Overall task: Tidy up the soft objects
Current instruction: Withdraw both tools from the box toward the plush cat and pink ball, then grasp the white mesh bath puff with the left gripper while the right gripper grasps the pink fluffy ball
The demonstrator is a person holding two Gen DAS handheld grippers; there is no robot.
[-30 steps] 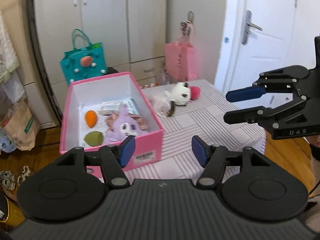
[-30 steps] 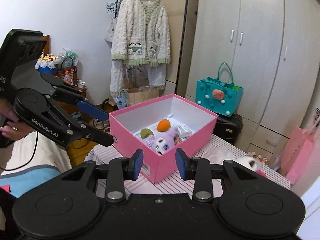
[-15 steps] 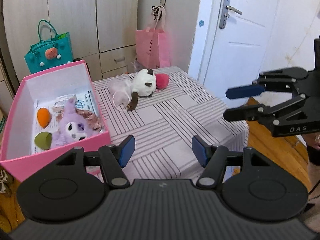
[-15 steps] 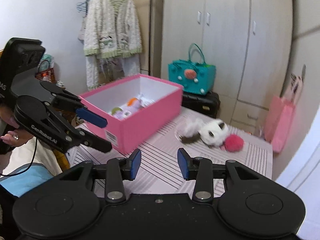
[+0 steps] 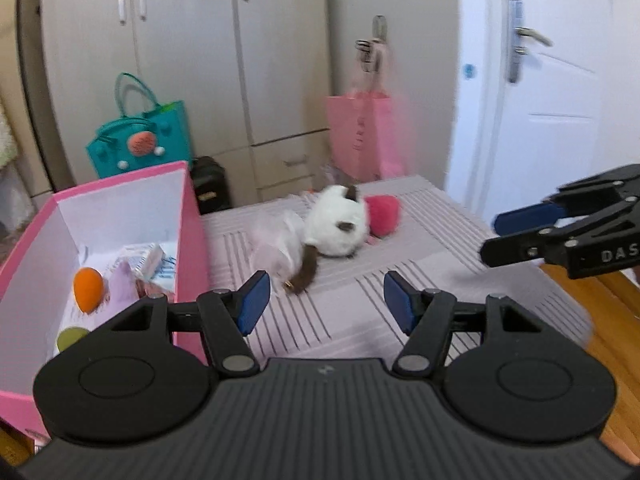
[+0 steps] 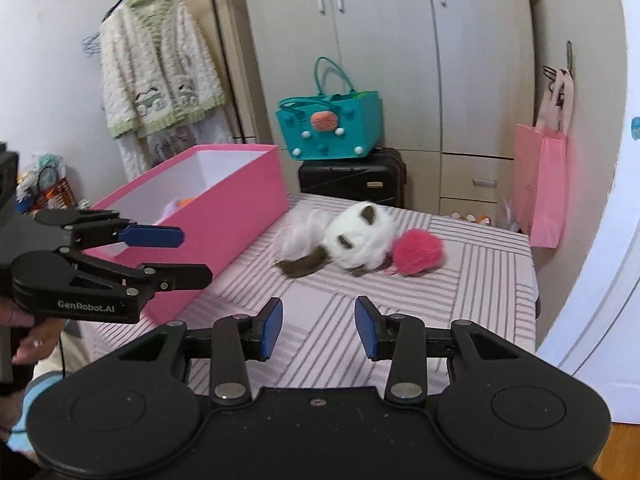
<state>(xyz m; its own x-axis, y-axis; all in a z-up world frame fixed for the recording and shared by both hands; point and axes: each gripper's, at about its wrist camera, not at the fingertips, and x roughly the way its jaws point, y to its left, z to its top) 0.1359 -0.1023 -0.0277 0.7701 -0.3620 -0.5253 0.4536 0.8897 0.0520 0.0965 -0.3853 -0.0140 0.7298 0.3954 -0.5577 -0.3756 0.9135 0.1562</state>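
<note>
A white plush cat with brown ears and tail [image 5: 338, 226] [image 6: 356, 240] lies on the striped table [image 5: 420, 248] [image 6: 472, 276], a pink pompom [image 5: 383, 215] [image 6: 418, 250] against it and a pale gauzy pouch [image 5: 278, 246] [image 6: 302, 236] beside it. An open pink box [image 5: 188, 216] [image 6: 224, 232] on the left holds an orange egg-shaped sponge [image 5: 89, 289], a green one [image 5: 72, 338] and a purple plush [image 5: 122, 290]. My left gripper [image 5: 323, 306] [image 6: 188, 254] hovers open short of the cat. My right gripper [image 6: 317, 328] [image 5: 496, 236] is open too, empty, also short of the toys.
A teal tote [image 6: 330, 128] sits on a black suitcase [image 6: 354, 178] behind the table. A pink paper bag [image 6: 544, 184] hangs by the wardrobe, a white door [image 5: 560, 80] is at right, and a knitted cardigan [image 6: 160, 80] hangs on a rack.
Both grippers have come down and closer to the table, swinging from the pink box toward the plush cat and pompom. Both stay open and empty.
</note>
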